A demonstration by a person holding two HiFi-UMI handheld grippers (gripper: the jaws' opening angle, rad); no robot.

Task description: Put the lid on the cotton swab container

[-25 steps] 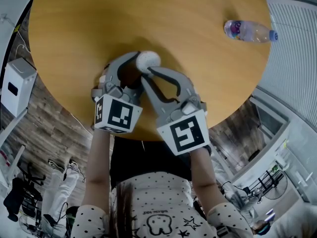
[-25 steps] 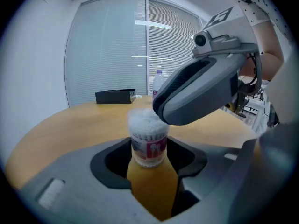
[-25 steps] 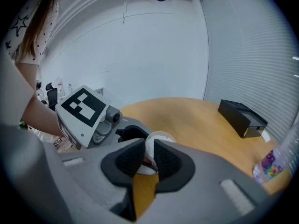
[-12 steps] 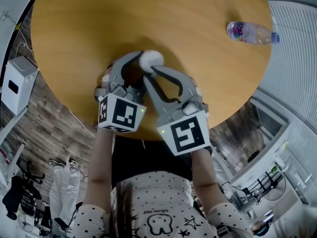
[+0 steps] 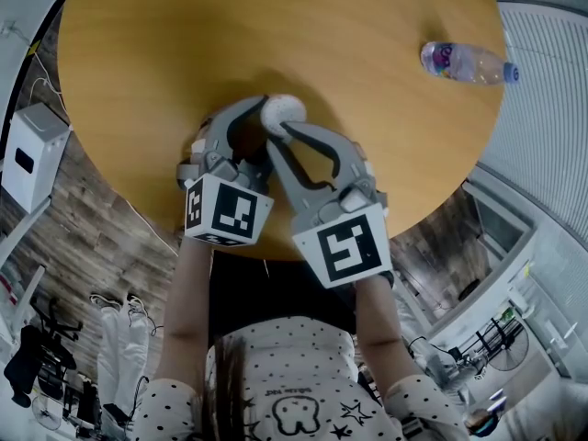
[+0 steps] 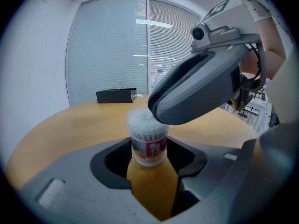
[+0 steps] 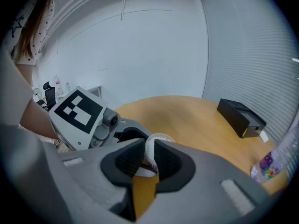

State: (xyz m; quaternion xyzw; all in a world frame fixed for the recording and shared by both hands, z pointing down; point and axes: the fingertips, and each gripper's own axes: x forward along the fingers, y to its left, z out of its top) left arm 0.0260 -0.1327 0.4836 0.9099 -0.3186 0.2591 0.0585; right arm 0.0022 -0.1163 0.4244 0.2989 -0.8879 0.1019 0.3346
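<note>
The cotton swab container (image 5: 282,113) is a small clear tub packed with white swabs, standing near the front of the round wooden table (image 5: 303,35). In the left gripper view the container (image 6: 148,143) sits between the jaws of my left gripper (image 6: 148,157), which is shut on its lower body. My right gripper (image 7: 149,155) is shut on the whitish lid (image 7: 151,148), held edge-on right at the container's top. In the head view the left gripper (image 5: 260,122) and the right gripper (image 5: 280,132) meet at the container. How the lid seats on the rim is hidden.
A plastic water bottle (image 5: 469,62) lies on its side at the table's right edge. A black box (image 7: 240,117) rests at the far side. The table's front edge runs just under both grippers. A white unit (image 5: 32,154) stands on the floor at left.
Both grippers, together with the container, have shifted slightly to the right and away from me. Their hold looks unchanged.
</note>
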